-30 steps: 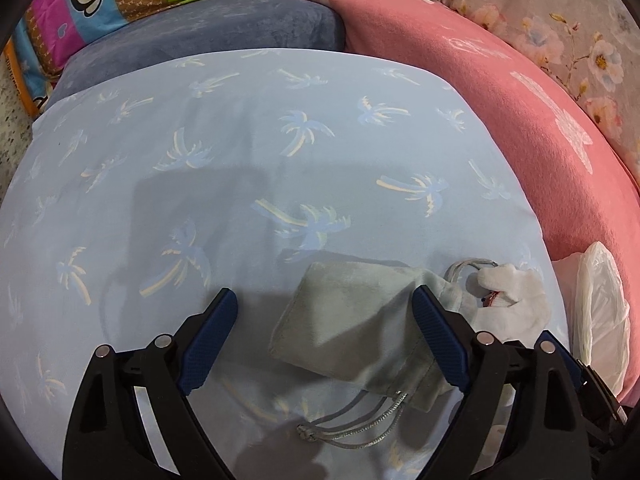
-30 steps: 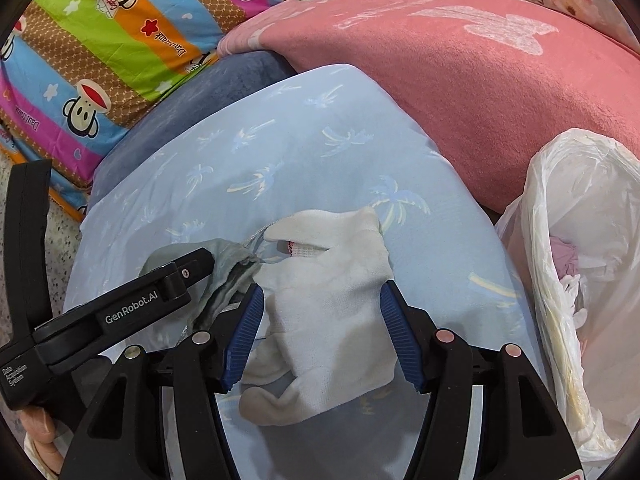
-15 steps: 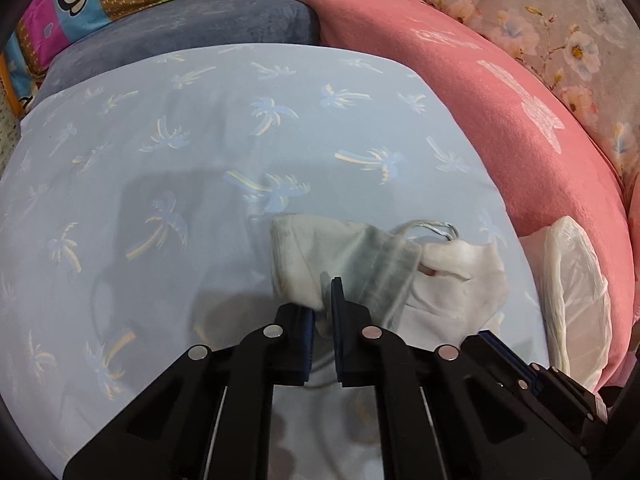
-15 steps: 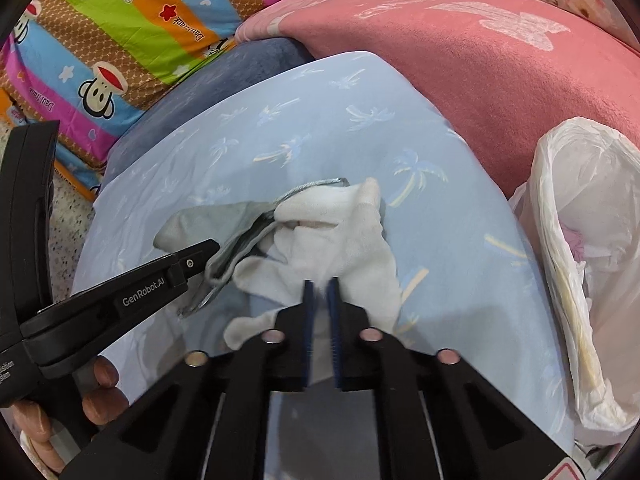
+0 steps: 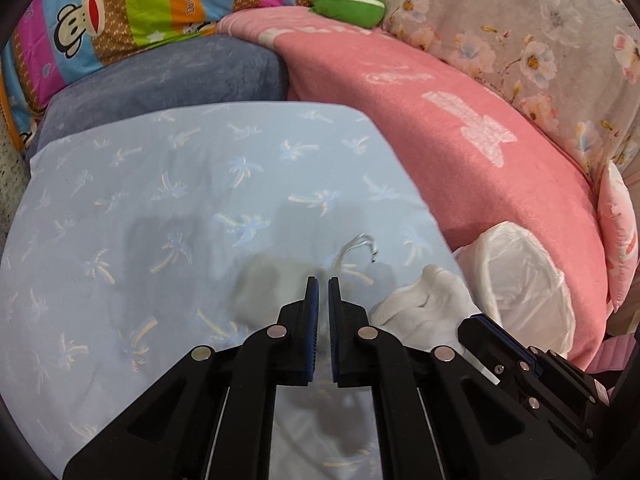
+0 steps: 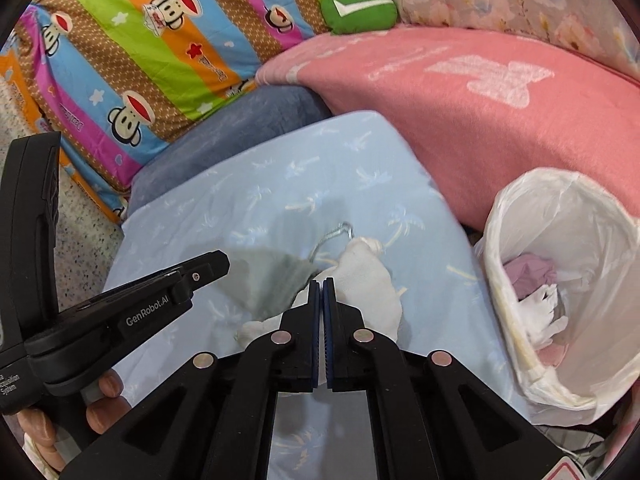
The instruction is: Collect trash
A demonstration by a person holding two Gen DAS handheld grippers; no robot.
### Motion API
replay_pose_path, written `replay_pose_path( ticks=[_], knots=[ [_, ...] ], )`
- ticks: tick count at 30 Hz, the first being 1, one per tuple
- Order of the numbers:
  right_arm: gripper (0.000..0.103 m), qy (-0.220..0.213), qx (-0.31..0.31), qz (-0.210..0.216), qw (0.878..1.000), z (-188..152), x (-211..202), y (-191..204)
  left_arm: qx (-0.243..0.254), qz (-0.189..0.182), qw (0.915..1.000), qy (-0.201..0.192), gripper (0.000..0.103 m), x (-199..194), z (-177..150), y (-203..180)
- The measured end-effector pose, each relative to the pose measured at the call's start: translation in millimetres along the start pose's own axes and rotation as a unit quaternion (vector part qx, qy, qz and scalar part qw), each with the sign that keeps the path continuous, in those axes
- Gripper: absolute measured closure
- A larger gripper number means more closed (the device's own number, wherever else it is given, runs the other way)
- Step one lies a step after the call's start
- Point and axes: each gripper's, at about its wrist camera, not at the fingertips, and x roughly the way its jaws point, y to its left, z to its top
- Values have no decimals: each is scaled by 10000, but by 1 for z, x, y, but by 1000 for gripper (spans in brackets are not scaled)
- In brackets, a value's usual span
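My left gripper [image 5: 323, 286] is shut on a grey drawstring pouch [image 5: 267, 288] and holds it lifted above the blue palm-print sheet [image 5: 160, 208]; its cord [image 5: 354, 246] dangles. My right gripper [image 6: 322, 289] is shut on a white cloth [image 6: 370, 280], also lifted; the cloth also shows in the left wrist view [image 5: 424, 300]. In the right wrist view the pouch [image 6: 268, 280] hangs just left of the cloth. A white trash bag [image 6: 560, 280] stands open at the right with crumpled trash inside; it also shows in the left wrist view [image 5: 520, 280].
A pink blanket [image 5: 460, 140] lies behind the sheet and bag. A dark blue cushion [image 5: 168, 80], a striped monkey-print pillow [image 6: 140, 60] and a green plush [image 6: 360, 8] lie at the back. Speckled floor [image 6: 80, 240] is at the left.
Both grippers closed, the left on the grey pouch and the right on the white cloth. Both have since lifted their items up off the sheet.
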Motion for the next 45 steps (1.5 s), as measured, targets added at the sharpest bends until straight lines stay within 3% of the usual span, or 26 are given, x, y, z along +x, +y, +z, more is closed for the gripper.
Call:
replay_pose_path(
  ticks=[19,25,26,27,28,30,31,41,45],
  knots=[
    [101,-1229,181,-183,9921,45,-114,-34,803,-474,9921,-844,98,-70,30,-83],
    [101,-1173,247,-231,9925,38,-115,-43,548,-370,9966,-501,96,-47,23,-70],
    [101,-1141,253,-225,9929,37,-112,-44,499,-318,9973,-428,93,-43,21,-66],
    [101,-1099,252,-221,9934,35,-108,-44,422,-227,9983,-331,81,-35,19,-57],
    [101,-1061,253,-212,9938,33,-104,-43,344,-148,9989,-275,61,-29,17,-50],
    [101,-988,269,-190,9946,31,-94,-41,122,22,9998,-186,37,-18,12,-31],
    [101,-948,285,-169,9949,30,-88,-41,-2,100,9998,-145,34,-10,10,-19],
    [101,-558,254,-17,9981,33,-35,-25,-660,358,9957,550,36,53,-2,44],
    [101,-437,255,9,9987,35,-19,-23,-622,371,9944,765,54,71,-3,47]
  ],
)
